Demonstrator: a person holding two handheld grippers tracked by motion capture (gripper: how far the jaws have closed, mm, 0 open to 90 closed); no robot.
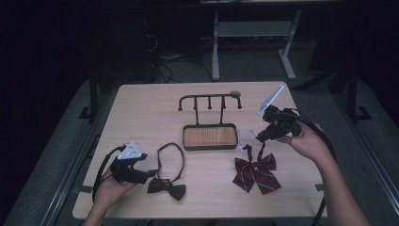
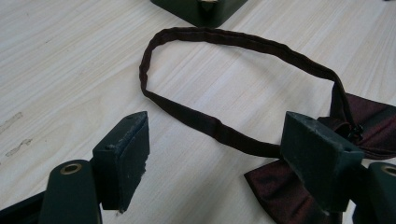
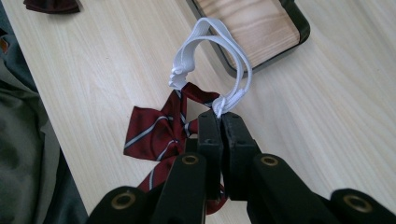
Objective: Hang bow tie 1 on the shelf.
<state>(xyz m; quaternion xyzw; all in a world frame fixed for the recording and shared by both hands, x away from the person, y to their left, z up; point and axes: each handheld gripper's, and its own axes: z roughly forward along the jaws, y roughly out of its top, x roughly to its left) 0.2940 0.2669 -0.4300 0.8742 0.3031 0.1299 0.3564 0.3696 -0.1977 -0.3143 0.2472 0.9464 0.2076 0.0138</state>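
Two bow ties: striped dark-red bow tie (image 3: 156, 133), white elastic loop (image 3: 212, 51) pinched by right gripper (image 3: 220, 116); plain maroon bow tie (image 2: 299, 186) between left gripper (image 2: 217, 140) jaws, spread apart.

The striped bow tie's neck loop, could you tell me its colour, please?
White; clearest in the right gripper view.

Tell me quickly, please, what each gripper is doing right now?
Left gripper: open, jaws either side of the dark bow tie's strap.
Right gripper: closed on the striped bow tie's white elastic band.
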